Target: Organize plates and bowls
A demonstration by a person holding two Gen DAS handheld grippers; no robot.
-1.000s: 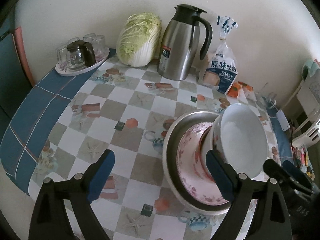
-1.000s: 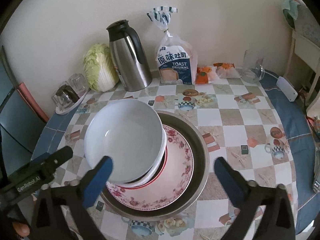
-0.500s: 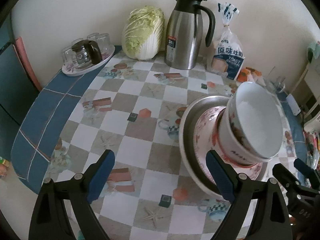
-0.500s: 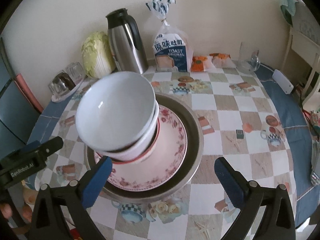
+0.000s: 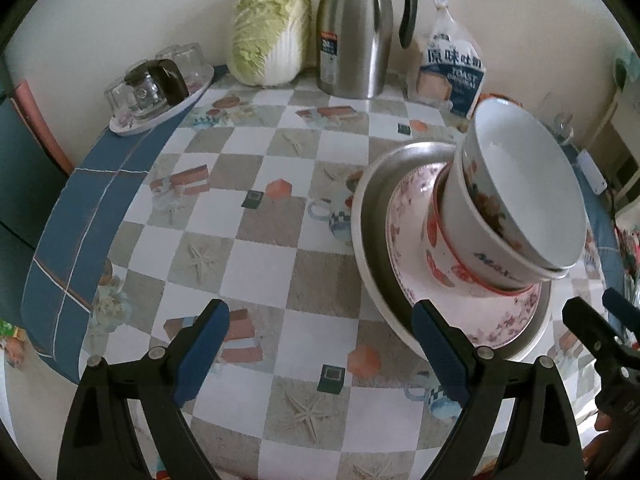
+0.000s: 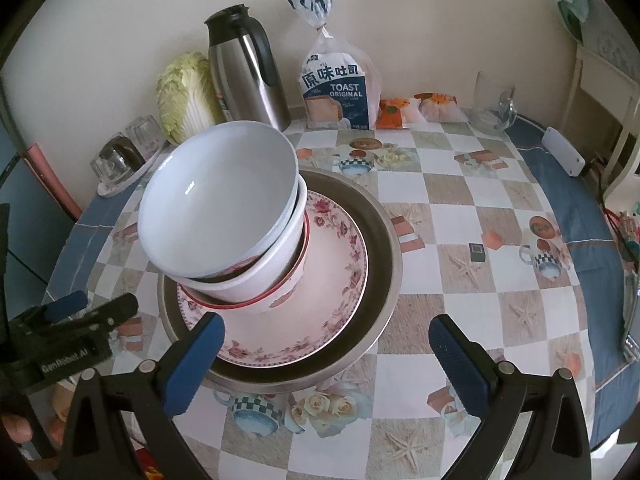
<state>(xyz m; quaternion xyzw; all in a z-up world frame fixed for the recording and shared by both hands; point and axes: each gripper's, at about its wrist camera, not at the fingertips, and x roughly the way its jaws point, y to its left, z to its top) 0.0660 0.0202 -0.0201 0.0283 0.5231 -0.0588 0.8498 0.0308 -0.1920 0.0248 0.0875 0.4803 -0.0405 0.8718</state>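
Broadly, the counter (image 6: 460, 184) with its checked cloth carries everything. On it sits a wide metal basin (image 6: 384, 240), with a flowered plate (image 6: 340, 272) lying inside it, and on that plate a leaning stack of bowls (image 6: 224, 216), the top one white inside and tilted. The right gripper (image 6: 324, 344) hovers with its jaws spread wide and nothing between them; the basin's near rim lies just ahead of its left finger. The left gripper (image 5: 320, 344) is likewise wide and empty over bare cloth, with the basin (image 5: 368, 216) and bowls (image 5: 516, 200) off to its right, just past its right finger.
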